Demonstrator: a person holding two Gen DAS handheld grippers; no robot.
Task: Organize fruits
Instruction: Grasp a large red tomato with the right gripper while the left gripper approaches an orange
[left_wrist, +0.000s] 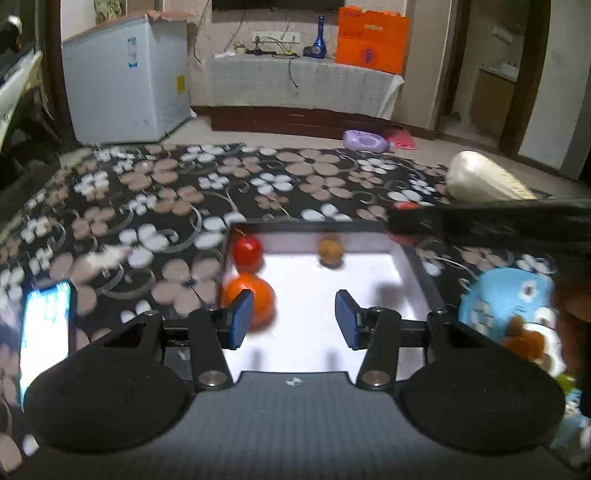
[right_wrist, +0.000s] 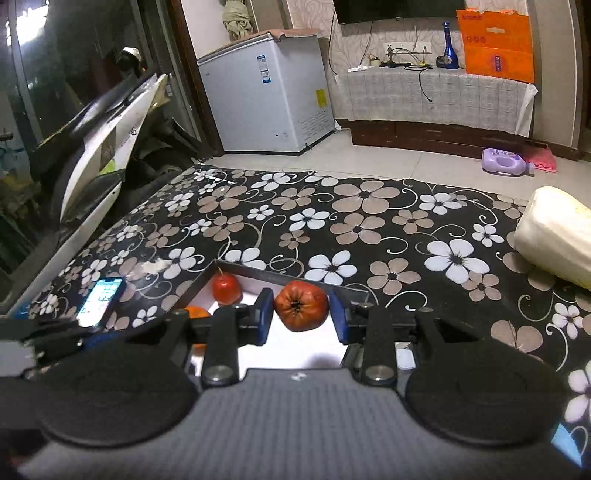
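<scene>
where floral cloth meets tile, right gripper clasps pomegranate; left gripper spread.

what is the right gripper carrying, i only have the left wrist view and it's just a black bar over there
Observer: A wrinkled red-brown fruit sits between the fingers of the right gripper, with a blue pad against each side.
Operator: is it over the tray yet or still outside
Observer: It's over the tray, above the white floor just inside the far rim and to the right of the red apple in the far-left corner.
</scene>
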